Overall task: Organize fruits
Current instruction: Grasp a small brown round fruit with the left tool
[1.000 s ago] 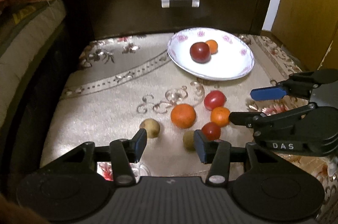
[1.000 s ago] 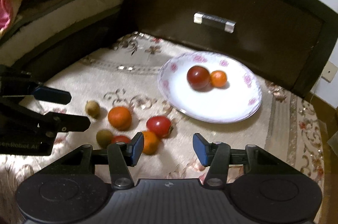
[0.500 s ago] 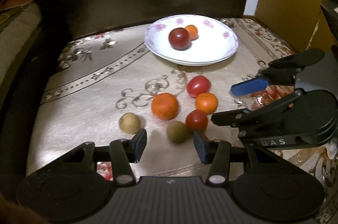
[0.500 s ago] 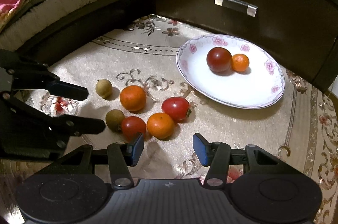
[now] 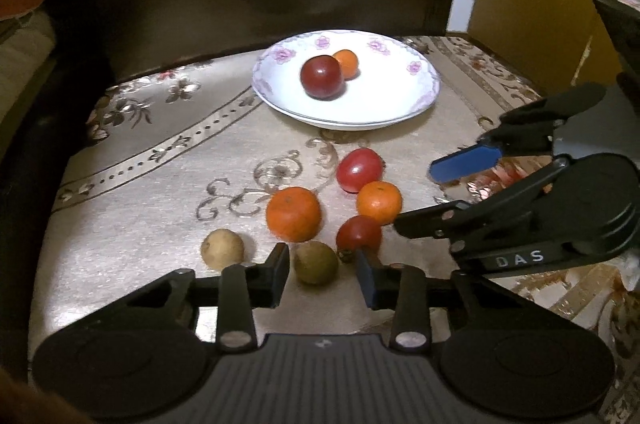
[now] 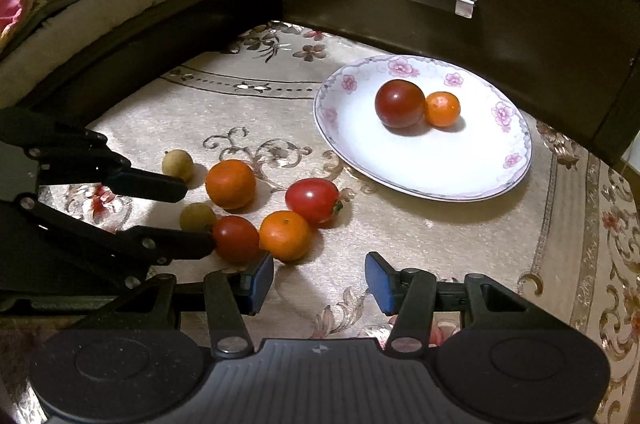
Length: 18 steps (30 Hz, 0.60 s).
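The left tool (image 5: 322, 274) has just been narrowing its jaws around a longan (image 5: 316, 261), pads not yet pressing; next comes pinching and a lift to the far plate (image 5: 424, 96). The right tool (image 6: 319, 282) stays spread, empty. Only its view shows the left tool's fingers (image 6: 160, 186) straddling that fruit.

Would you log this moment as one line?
left hand-held gripper: jaws just been closing around brown fruit, not gripped | right hand-held gripper: open, empty
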Motion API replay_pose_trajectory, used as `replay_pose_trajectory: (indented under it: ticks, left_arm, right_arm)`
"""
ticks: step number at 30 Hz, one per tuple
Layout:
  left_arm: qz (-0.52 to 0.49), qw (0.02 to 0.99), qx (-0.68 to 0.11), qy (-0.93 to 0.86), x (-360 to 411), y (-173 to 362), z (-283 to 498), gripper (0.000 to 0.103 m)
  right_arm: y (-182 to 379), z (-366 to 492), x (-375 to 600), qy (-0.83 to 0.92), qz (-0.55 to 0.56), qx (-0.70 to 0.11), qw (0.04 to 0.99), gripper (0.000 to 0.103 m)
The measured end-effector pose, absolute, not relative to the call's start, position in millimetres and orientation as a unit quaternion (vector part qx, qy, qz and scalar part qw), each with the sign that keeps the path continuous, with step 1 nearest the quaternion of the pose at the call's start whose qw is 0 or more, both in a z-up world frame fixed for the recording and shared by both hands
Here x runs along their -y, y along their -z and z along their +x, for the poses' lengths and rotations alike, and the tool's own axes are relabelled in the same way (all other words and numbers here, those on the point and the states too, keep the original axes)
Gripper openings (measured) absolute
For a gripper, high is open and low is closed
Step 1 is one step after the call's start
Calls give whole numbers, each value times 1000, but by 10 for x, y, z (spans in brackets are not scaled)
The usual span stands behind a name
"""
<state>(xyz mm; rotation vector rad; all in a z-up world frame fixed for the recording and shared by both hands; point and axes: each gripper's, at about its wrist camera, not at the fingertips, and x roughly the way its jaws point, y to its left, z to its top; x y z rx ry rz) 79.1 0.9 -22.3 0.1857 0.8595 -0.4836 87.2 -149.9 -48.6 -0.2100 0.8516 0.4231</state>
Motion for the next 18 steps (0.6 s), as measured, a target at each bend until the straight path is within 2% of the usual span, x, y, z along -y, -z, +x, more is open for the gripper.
replay_pose_trajectory:
  ticks: [3, 18]
  left_arm:
    - [96, 873, -415, 236, 8, 226, 783, 37]
    - [109, 873, -420, 223, 0, 346, 891, 34]
  right_arm:
    - [488, 869, 1489, -209, -105, -411, 881, 47]
    - [475, 847, 1448, -230, -113, -417, 872, 47]
